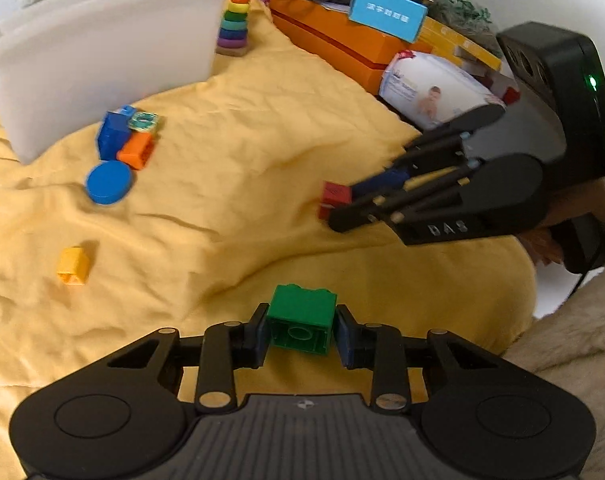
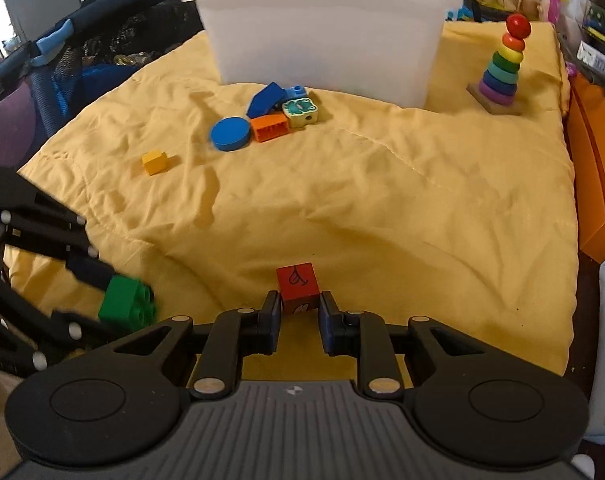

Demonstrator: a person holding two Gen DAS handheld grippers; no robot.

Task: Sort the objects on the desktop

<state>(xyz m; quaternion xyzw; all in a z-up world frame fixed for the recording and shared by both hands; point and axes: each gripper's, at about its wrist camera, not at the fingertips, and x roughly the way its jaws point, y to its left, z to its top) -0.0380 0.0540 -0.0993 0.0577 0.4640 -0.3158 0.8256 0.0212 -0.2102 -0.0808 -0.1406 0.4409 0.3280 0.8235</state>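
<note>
The yellow cloth [image 2: 382, 200] lies wide and bare between the white bin [image 2: 322, 40] at its far edge and the two tools at its near edge. Just in front of the bin sits a cluster: blue brick [image 2: 264, 98], orange brick [image 2: 269, 126], blue disc [image 2: 230, 133] and a frog-printed cube [image 2: 300, 111]. A yellow block [image 2: 155, 162] lies apart, nearer than the cluster. The ring stacker [image 2: 502, 68] stands beside the bin's right corner. The left tool [image 1: 301, 330] is narrowed onto a green brick [image 1: 301, 322], pads pressing its sides. The right tool [image 2: 300, 314] is narrowed around a red cube [image 2: 298, 286], gripping its lower sides.
</note>
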